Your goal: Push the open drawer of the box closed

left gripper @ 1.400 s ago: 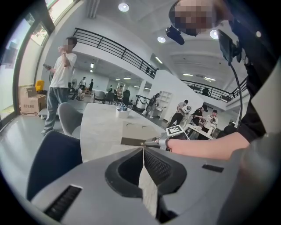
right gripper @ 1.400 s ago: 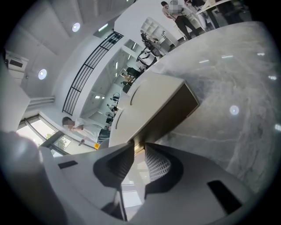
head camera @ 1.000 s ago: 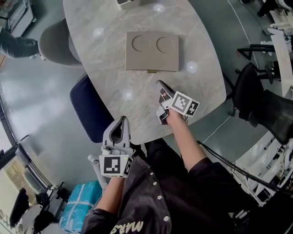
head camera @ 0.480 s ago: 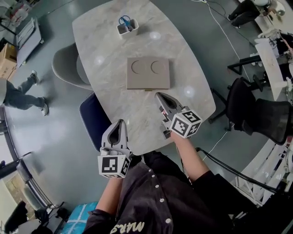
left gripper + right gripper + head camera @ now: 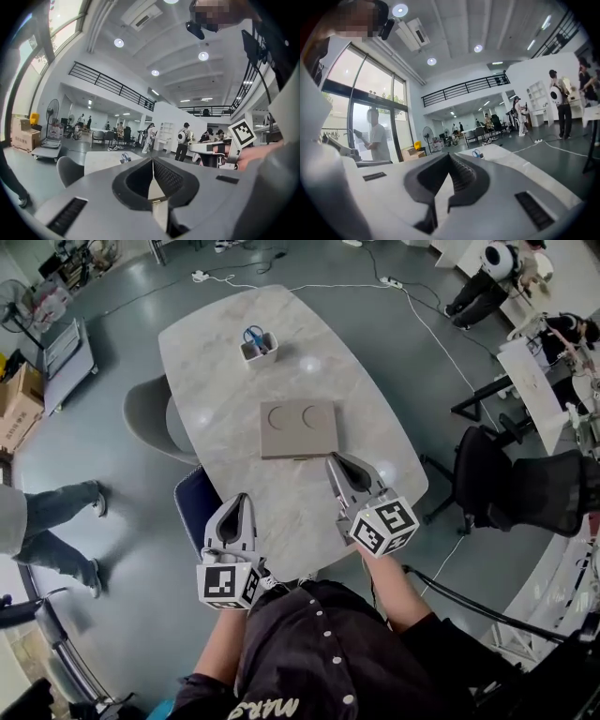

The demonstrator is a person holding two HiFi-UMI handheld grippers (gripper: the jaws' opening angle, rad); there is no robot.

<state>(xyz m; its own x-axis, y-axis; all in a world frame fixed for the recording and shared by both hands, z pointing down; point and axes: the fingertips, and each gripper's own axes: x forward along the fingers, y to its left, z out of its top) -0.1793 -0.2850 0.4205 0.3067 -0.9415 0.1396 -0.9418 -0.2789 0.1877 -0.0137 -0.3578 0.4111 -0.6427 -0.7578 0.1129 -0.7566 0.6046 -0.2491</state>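
Though both grippers hang over the near end of the marble table [image 5: 216, 362], neither holds anything. The left gripper [image 5: 241, 500] has its jaws pressed together, tips meeting, nothing between them. It sits above the table's near edge, well apart from the box [image 5: 298, 427].

The right gripper [image 5: 334, 461] is likewise closed and empty, its tip just beside the box's front right corner (contact can't be judged from above).

The box is flat and tan, with two round recesses on top, and lies mid-table. The drawer [image 5: 302, 458] shows only as a small tab at the box's near edge. It looks about flush, though it is too small to be sure.

A white cup with blue scissors [image 5: 258, 345] stands beyond the box. A grey chair [image 5: 150, 418] and a dark blue chair [image 5: 192, 498] stand at the table's left side.
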